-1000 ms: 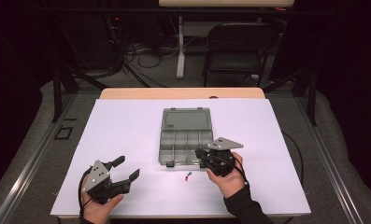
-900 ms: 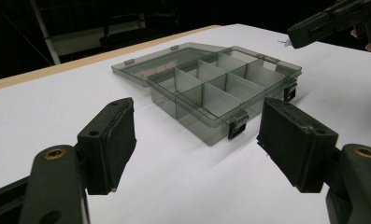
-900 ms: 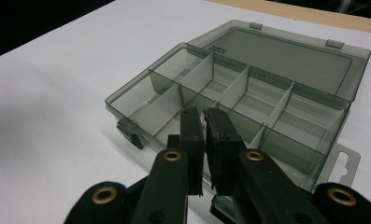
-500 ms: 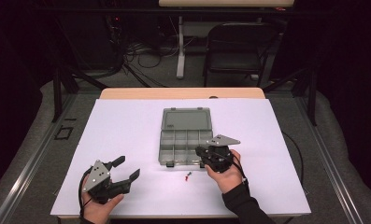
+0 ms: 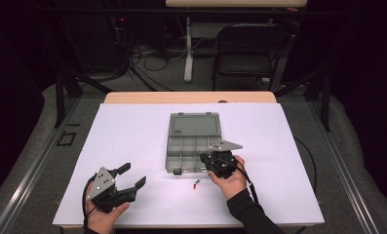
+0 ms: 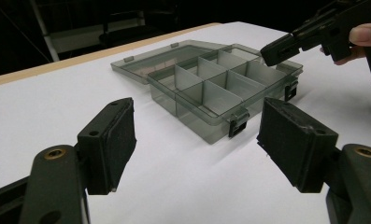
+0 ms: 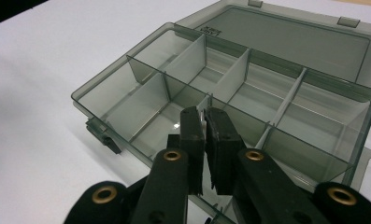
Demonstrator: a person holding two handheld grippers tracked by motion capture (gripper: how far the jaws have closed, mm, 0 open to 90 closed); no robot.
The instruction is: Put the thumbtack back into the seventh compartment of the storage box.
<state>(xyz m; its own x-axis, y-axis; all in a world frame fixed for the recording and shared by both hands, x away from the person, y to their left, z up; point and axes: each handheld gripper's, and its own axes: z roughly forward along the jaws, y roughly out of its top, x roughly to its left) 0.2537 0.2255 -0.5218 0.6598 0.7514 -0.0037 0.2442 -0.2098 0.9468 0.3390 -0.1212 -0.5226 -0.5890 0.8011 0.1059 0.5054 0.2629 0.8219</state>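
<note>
1 organizer box [image 5: 193, 143], 2 tongs [image 5: 130, 181]

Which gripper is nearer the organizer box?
Right. The right gripper hangs over the near right compartments of the box, jaws nearly shut. The left gripper sits open on the table, off to the box's near left.

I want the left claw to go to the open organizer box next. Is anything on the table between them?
Nothing visible. From the left claw, whose jaws stand wide open, bare white table runs up to the organizer box. The right claw hangs over the box's far right side, off that path.
</note>
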